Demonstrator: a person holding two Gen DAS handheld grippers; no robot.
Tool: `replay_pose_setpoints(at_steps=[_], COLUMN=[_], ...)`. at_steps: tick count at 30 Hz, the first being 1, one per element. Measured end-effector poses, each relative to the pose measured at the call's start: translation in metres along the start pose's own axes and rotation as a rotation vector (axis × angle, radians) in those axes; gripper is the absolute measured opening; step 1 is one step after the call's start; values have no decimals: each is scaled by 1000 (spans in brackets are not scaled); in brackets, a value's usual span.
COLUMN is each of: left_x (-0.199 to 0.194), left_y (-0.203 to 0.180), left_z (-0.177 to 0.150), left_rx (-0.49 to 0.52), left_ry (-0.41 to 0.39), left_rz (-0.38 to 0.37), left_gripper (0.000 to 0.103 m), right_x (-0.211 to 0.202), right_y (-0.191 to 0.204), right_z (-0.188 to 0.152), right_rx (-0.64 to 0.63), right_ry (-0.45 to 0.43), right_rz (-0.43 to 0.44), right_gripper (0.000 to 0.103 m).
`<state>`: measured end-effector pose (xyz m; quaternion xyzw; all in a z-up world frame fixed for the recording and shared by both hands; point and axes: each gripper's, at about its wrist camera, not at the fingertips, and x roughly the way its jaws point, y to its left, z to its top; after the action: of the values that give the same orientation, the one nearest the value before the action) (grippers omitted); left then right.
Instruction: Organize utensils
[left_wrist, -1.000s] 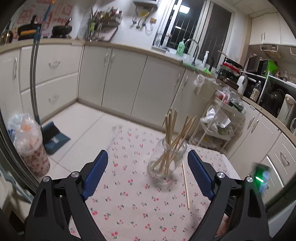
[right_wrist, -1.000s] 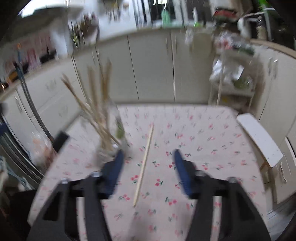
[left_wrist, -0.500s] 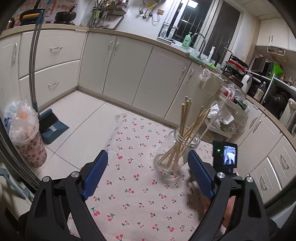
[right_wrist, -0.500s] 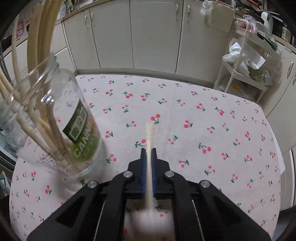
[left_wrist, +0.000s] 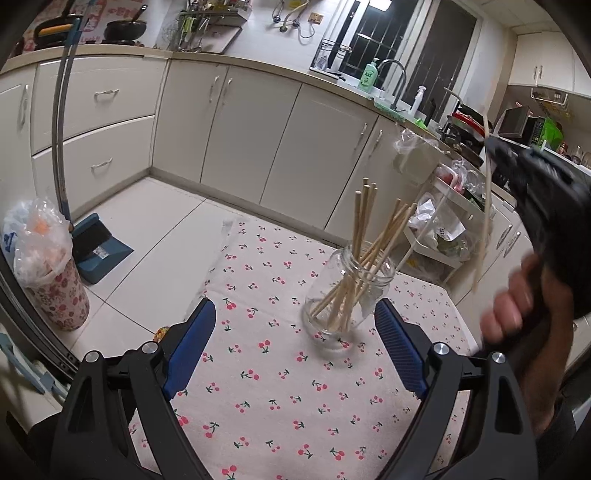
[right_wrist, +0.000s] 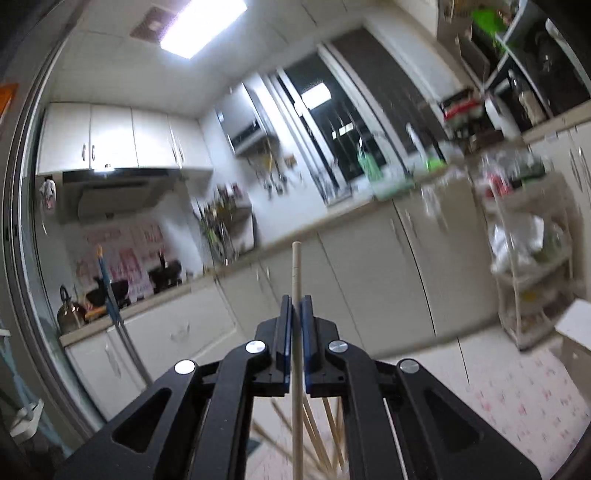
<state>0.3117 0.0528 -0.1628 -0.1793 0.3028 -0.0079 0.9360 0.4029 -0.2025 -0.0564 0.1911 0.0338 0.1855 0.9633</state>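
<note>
A clear glass jar holding several wooden chopsticks stands on the cherry-print tablecloth. My left gripper is open low over the cloth, its blue pads on either side of the jar and apart from it. My right gripper is shut on a single wooden chopstick, lifted and pointing level at the cabinets. In the left wrist view that chopstick stands near upright, blurred, in the right gripper held by a hand above and right of the jar. Tips of the jar's chopsticks show below the right gripper.
White base cabinets run along the far walls. A patterned bin with a plastic bag and a blue dustpan sit on the floor at left. A wire rack with bags stands right of the table.
My right gripper closed on the lone chopstick lying on the cloth and lifted it up from the table, swinging to point level. The left gripper sank slightly toward the jar.
</note>
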Motion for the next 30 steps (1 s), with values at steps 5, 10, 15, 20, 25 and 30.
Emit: replay_pose_setpoints(at_steps=[5, 10, 15, 20, 25, 30], left_x=[10, 21, 28, 31, 35, 39], left_y=[8, 13, 17, 17, 15, 17], left_z=[-1, -1, -1, -1, -3, -4], left_rx=[-32, -48, -60, -62, -66, -72], left_ry=[5, 15, 25, 33, 47, 54], left_rz=[-4, -17, -36, -56, -73, -77], left_gripper=[84, 84, 84, 84, 84, 84], right_x=[36, 54, 63, 70, 76, 77], right_y=[2, 10, 15, 12, 11, 11], right_z=[-17, -40, -51, -61, -67, -73], right_rx=[4, -41, -76, -102, -119, -125], right_ry=[-29, -9, 1, 18, 41, 57], right_rz=[-6, -24, -33, -59, -66, -65], right_gripper=[6, 6, 6, 6, 6, 6])
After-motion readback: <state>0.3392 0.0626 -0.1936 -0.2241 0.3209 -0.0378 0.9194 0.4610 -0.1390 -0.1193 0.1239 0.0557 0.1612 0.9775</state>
